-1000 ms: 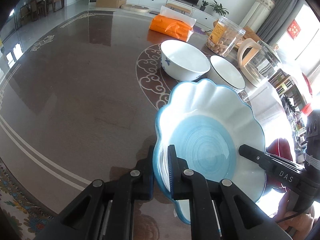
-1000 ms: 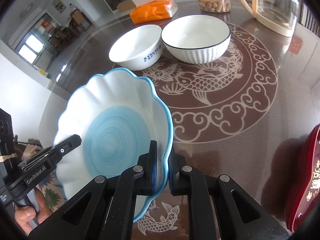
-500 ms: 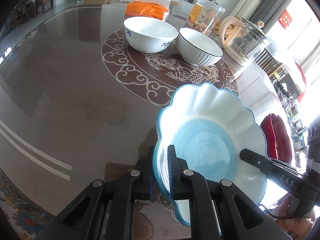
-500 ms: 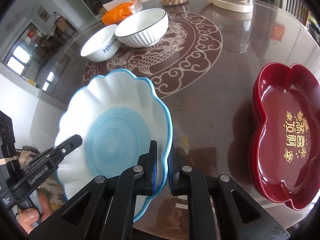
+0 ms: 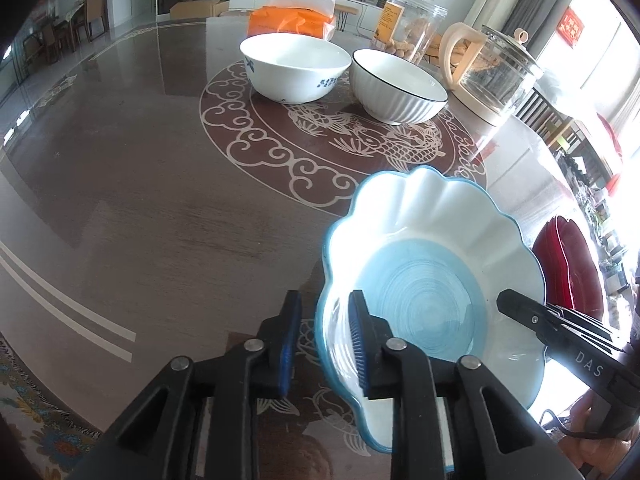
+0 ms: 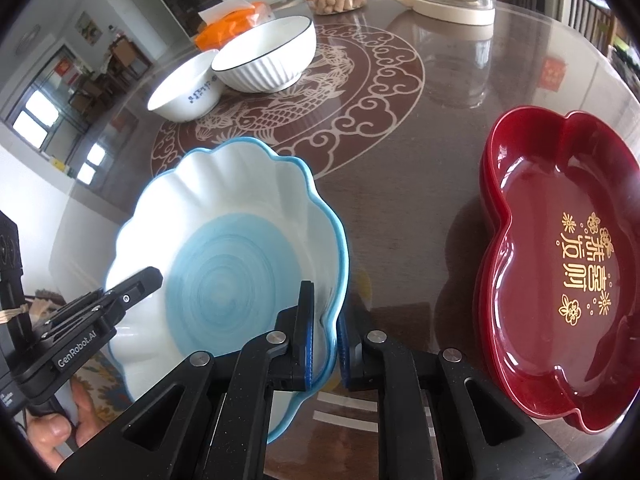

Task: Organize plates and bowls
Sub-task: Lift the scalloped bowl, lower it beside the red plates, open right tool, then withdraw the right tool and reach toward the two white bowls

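Observation:
A blue scalloped plate lies low over the near part of the brown table, seemingly resting on it. My left gripper straddles the plate's left rim. Its jaws are opening, and there is a clear gap between the outer pad and the rim. My right gripper is on the opposite rim, its jaws just beginning to open with the pads still close against the edge. Farther back stand a white bowl with blue marks and a ribbed white bowl with a dark rim.
A stack of red lobed trays lies just right of the plate. At the far side are a glass kettle, a snack jar and an orange tissue pack. A hand holds the left gripper.
Both grippers brought the plate back from the bowls and down toward the near edge, beside the red trays. The left jaws have spread apart off the rim.

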A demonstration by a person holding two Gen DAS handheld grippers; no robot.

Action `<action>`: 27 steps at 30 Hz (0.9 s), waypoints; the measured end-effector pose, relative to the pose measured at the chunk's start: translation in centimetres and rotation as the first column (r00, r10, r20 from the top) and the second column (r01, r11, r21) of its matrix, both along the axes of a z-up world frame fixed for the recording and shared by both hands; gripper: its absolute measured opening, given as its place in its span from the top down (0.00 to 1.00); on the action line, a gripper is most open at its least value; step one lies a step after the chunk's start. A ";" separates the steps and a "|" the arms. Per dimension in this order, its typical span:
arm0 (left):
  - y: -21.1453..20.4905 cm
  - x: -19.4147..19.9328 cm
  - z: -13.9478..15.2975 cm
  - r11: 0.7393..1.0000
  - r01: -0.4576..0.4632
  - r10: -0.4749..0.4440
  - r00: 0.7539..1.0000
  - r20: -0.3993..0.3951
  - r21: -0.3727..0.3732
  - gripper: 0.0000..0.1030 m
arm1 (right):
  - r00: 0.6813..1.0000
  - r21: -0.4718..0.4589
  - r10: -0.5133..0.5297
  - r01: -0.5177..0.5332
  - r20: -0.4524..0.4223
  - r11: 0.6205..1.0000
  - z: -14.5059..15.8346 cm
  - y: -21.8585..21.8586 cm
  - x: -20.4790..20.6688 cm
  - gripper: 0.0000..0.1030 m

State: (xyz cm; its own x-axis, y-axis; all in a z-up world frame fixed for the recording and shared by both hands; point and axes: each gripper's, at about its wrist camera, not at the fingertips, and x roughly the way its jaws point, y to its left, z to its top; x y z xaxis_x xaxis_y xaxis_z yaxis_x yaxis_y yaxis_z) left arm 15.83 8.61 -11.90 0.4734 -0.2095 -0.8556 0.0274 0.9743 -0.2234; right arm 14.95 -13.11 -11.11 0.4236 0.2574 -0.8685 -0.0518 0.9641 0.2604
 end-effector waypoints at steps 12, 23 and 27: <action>4.3 -3.2 2.9 0.984 -0.176 0.172 0.981 0.095 0.034 0.25 | 0.982 -0.110 0.025 -0.005 0.185 0.994 4.8 0.7 -2.6 0.41; 4.1 -4.9 3.4 0.982 -0.175 0.167 0.981 0.095 0.076 0.24 | 0.966 -0.221 0.059 -0.002 0.252 0.975 6.8 1.1 -4.3 0.38; 4.0 -5.3 3.9 0.981 -0.172 0.162 0.981 0.111 0.087 0.24 | 0.961 -0.249 0.060 0.009 0.269 0.969 7.2 1.2 -4.6 0.38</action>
